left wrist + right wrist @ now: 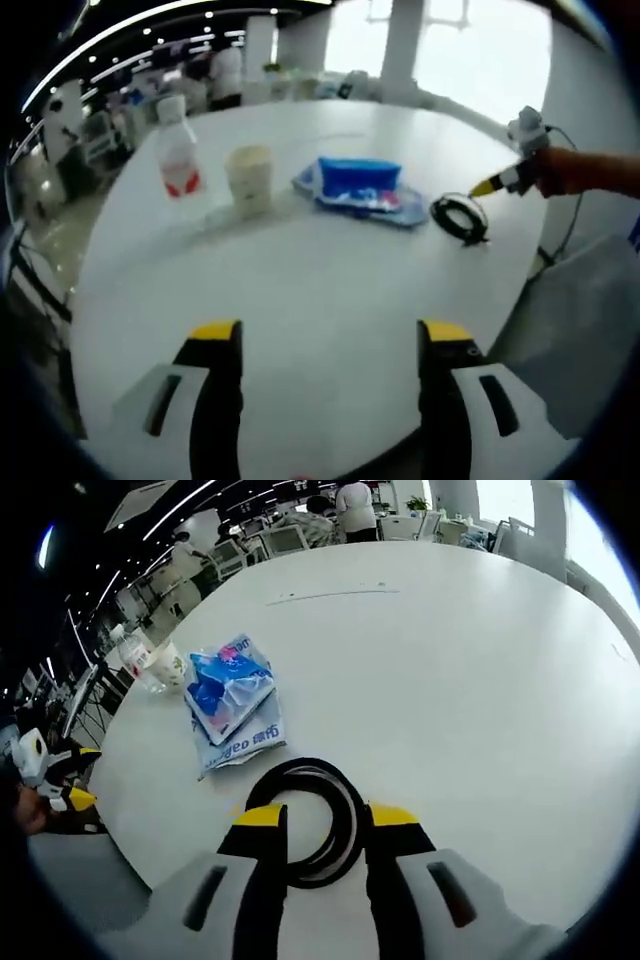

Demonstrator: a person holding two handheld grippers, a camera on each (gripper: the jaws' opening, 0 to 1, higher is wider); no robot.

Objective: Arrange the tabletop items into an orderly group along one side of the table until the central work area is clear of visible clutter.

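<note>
In the left gripper view, the left gripper hangs over the bare white table with its jaws apart and nothing between them. Ahead stand a clear bottle and a pale cup; ahead to the right lie a blue tissue pack and a black cable coil.

In the right gripper view, the right gripper has its jaws apart, straddling the coil's near loop. The tissue pack lies beyond on the left.
</note>
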